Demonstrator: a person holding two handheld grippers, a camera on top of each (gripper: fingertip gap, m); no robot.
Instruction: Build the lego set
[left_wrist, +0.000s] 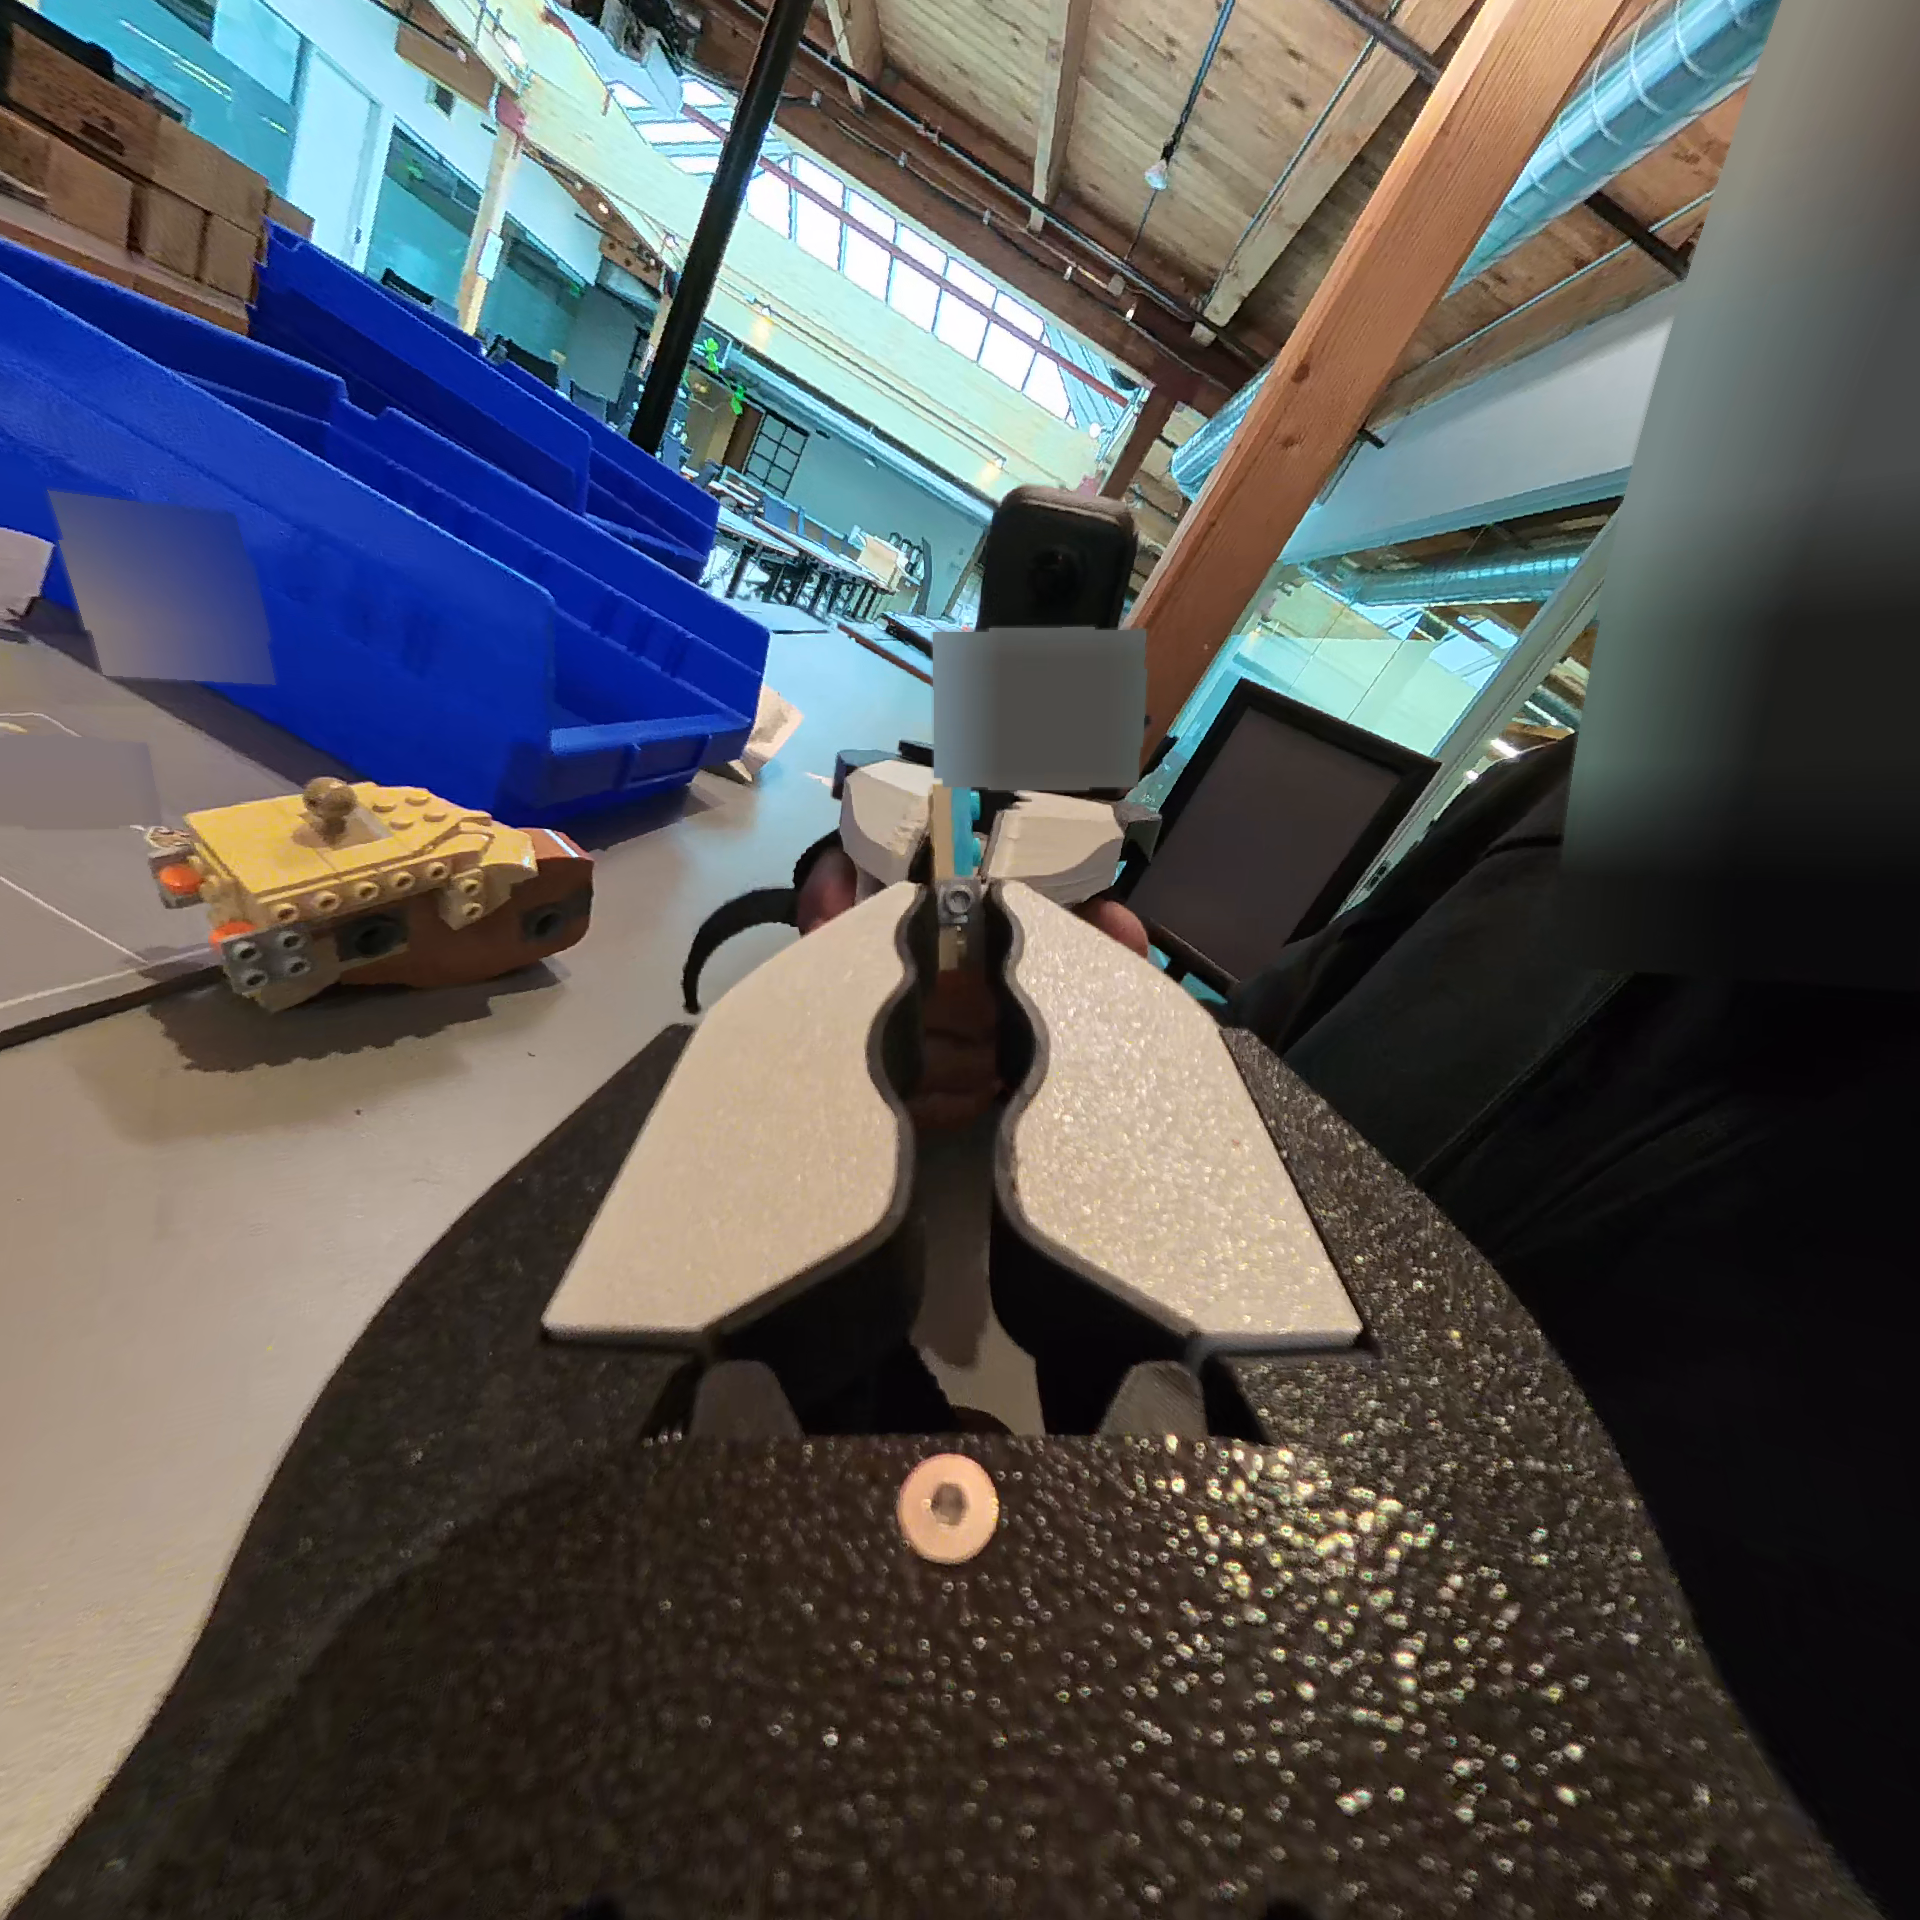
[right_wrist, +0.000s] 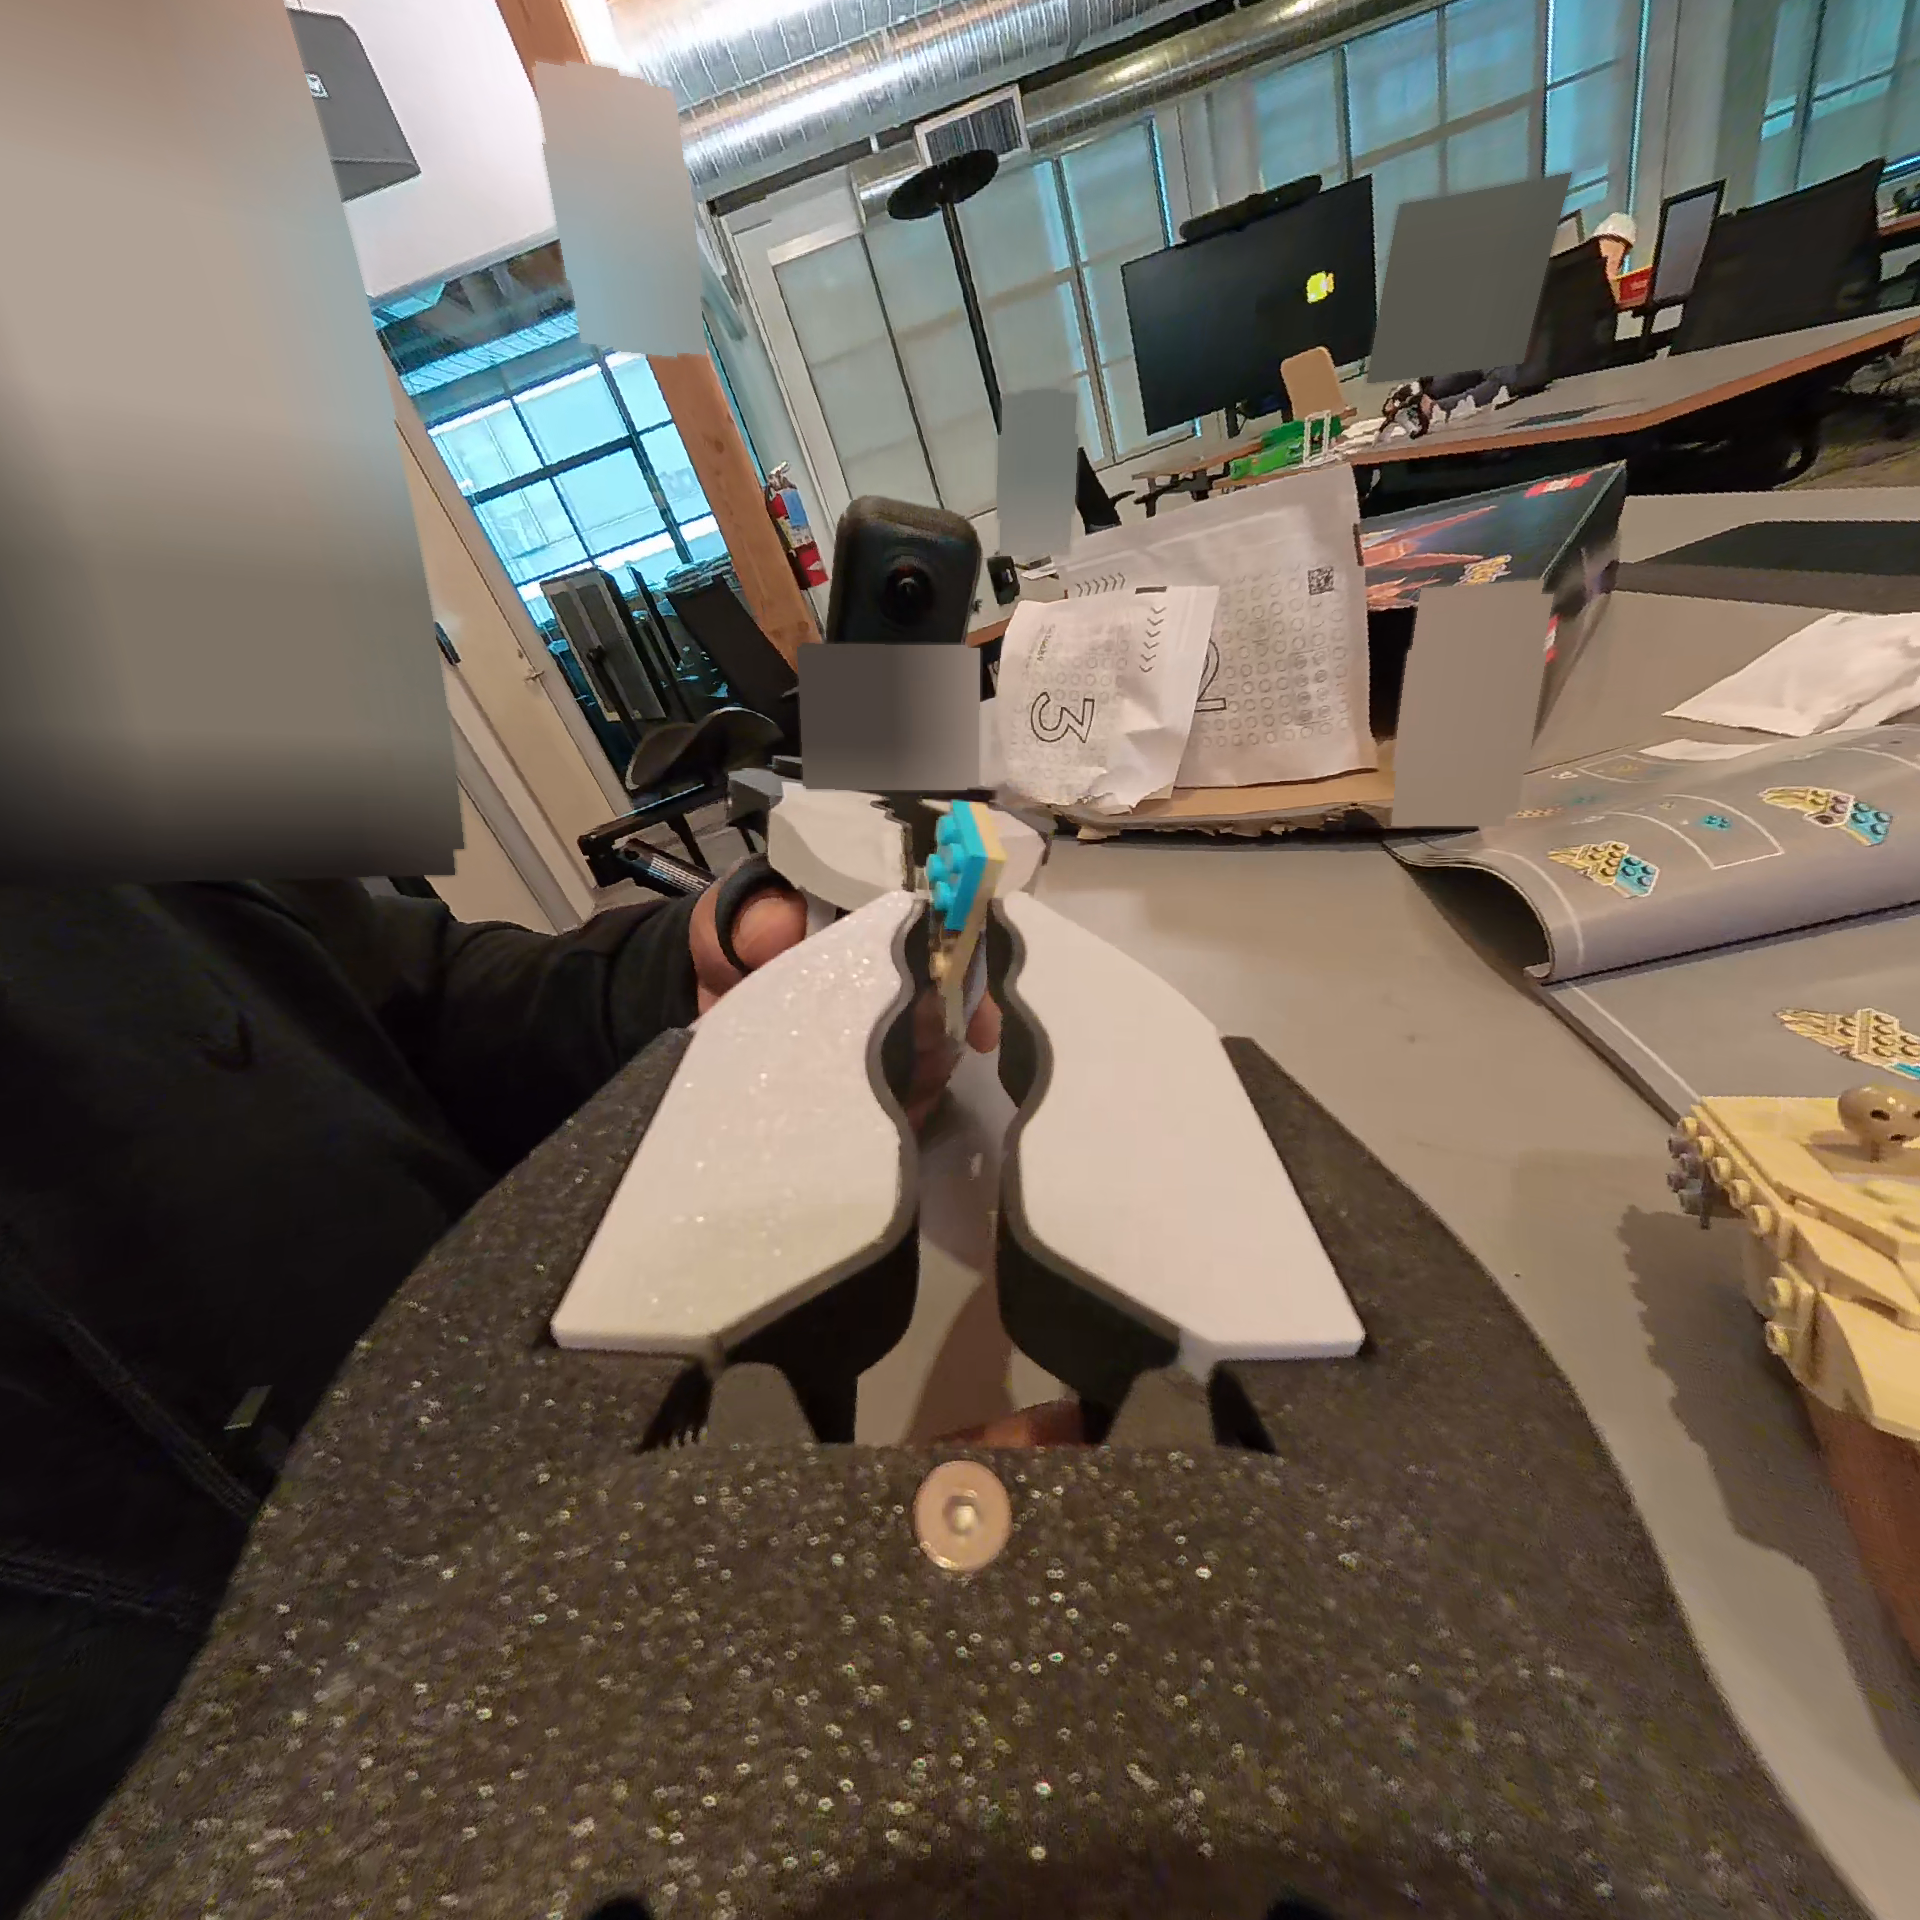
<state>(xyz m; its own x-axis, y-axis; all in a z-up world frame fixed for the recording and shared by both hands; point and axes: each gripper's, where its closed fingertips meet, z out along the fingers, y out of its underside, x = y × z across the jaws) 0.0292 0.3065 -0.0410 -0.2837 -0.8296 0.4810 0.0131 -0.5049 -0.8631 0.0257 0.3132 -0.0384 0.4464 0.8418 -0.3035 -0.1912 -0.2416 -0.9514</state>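
While the small tan-and-blue flat lego plate (right_wrist: 961, 904) stands on edge up in the air, pinched at both ends — right gripper (right_wrist: 956, 940) closed on it from here, left gripper (left_wrist: 956, 914) closed on it from across — the tan-and-brown lego ship (left_wrist: 364, 894) waits on the grey table (left_wrist: 260, 1195), off to the left gripper's side.

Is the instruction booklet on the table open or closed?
Open. In the right wrist view the instruction booklet lies spread on the grey table, printed pages facing up, with its left edge curling over.

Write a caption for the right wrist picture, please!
Two white grippers meet, pinching a small blue-and-tan brick plate above the grey table.
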